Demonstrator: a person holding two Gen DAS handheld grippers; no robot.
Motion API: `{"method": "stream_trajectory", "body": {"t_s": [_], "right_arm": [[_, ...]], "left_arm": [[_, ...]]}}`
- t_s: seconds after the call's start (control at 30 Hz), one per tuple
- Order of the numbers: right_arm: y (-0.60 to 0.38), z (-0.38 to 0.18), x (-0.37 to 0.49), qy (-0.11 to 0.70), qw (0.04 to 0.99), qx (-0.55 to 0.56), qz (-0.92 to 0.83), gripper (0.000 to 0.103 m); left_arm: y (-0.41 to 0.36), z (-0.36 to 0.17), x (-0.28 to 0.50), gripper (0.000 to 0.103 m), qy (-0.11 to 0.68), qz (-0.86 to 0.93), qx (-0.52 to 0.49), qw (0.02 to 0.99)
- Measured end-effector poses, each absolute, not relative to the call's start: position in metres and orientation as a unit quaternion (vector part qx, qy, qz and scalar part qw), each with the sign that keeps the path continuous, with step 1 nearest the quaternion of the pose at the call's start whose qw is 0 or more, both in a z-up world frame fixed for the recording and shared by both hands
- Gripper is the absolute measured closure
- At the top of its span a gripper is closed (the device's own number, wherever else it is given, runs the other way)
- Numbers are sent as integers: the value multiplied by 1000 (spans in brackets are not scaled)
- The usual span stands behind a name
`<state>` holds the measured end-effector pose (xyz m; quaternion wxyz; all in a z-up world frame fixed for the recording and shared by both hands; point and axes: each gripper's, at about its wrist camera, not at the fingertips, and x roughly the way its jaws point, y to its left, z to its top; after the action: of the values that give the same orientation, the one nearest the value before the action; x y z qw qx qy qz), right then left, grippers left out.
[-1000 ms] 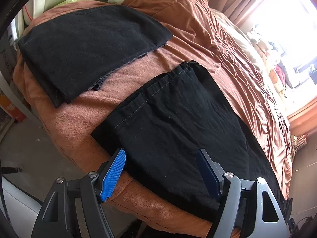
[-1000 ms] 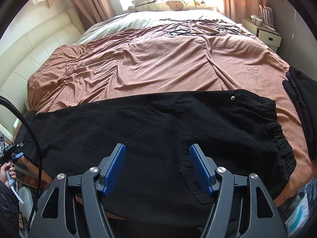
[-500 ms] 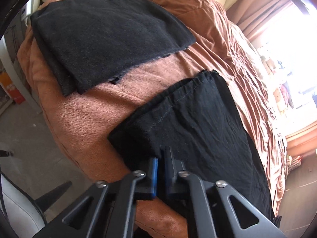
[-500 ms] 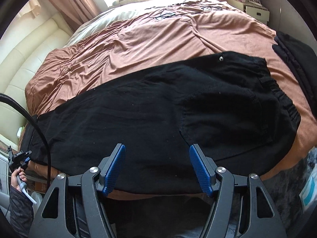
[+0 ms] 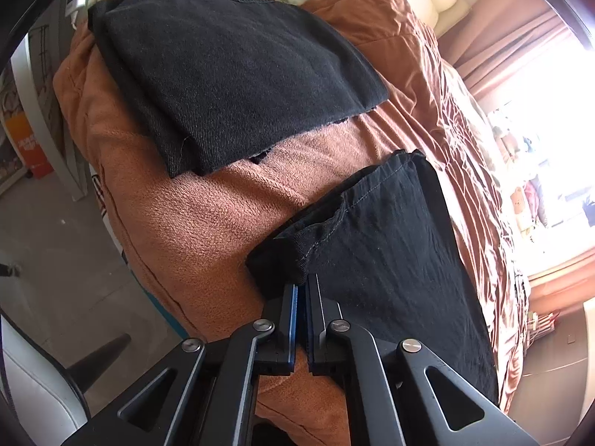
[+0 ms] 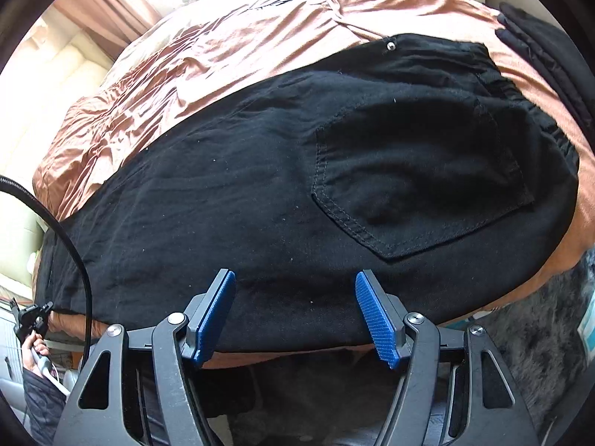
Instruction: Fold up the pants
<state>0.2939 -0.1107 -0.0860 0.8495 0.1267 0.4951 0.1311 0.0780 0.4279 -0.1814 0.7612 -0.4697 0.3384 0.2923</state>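
Observation:
Black pants (image 6: 260,186) lie flat across the near edge of a bed with a brown cover (image 6: 230,48), waistband and back pocket (image 6: 416,178) to the right, legs running left. My left gripper (image 5: 302,286) is shut on the leg hem (image 5: 297,245) of the pants and lifts its corner a little off the cover. My right gripper (image 6: 295,308) is open, its blue pads (image 6: 372,316) just above the near edge of the pants at the thigh, left of the pocket. It holds nothing.
A second dark folded garment (image 5: 230,74) lies on the bed beyond the hem. Another dark garment (image 6: 546,48) lies right of the waistband. The floor (image 5: 48,252) drops away left of the bed. A black cable (image 6: 74,252) hangs at the left.
My left gripper closed on the leg hem and raised its corner. My right gripper moved down closer to the near edge of the pants and stayed open.

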Motion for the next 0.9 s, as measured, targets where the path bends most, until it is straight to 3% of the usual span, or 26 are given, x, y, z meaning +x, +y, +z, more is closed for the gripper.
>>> {"method": "stream_trajectory", "body": {"t_s": [0.07,0.13,0.2,0.57,0.9], "right_arm": [[-110,-90,294,496,847,134,132,37],[-113,-94,292,497,845,147,134,37],[-122,-96,291,493,845,167,126,37],[-207,-101,295,470,848,243,24,37],[-198,-104,294,466,852,237,25,37]], "left_arm": [[426,-181,76,87,338,284,-476,761],[423,-180,75,54,331,271,-485,763],[419,-179,72,35,327,273,-483,765],[422,-191,76,34,318,260,-502,761],[433,-193,80,38,298,252,-511,766]]}}
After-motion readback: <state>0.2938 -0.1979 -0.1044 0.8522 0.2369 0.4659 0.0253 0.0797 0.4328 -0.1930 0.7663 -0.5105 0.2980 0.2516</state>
